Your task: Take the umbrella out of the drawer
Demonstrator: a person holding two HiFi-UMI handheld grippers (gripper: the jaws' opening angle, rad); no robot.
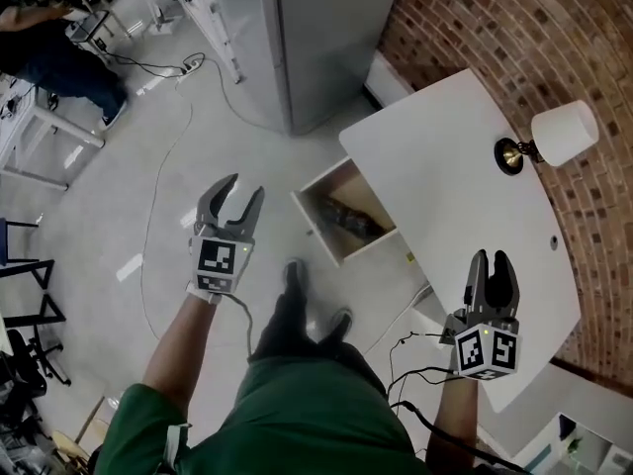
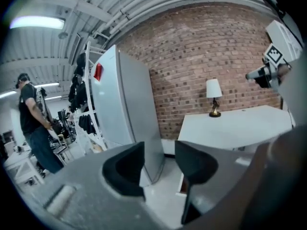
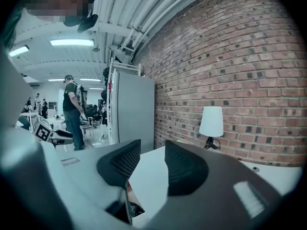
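A dark folded umbrella (image 1: 349, 218) lies in the open wooden drawer (image 1: 324, 182), which juts out from the left side of the white desk (image 1: 445, 186). My left gripper (image 1: 242, 188) hangs over the floor to the left of the drawer, apart from it, its jaws open with nothing between them. In the left gripper view, that gripper (image 2: 159, 159) faces the desk (image 2: 240, 128) from the side. My right gripper (image 1: 492, 258) is above the desk's near end, jaws open by a narrow gap and holding nothing. In its own view, the right gripper (image 3: 152, 159) looks along the desk top (image 3: 144, 174).
A lamp (image 1: 562, 134) with a white shade stands at the desk's far edge by the brick wall (image 1: 554, 28). A tall grey cabinet (image 1: 307, 38) stands beyond the drawer. Cables (image 1: 153, 206) run across the floor. A person (image 1: 49, 57) stands far left. My shoes (image 1: 295, 275) are beside the drawer.
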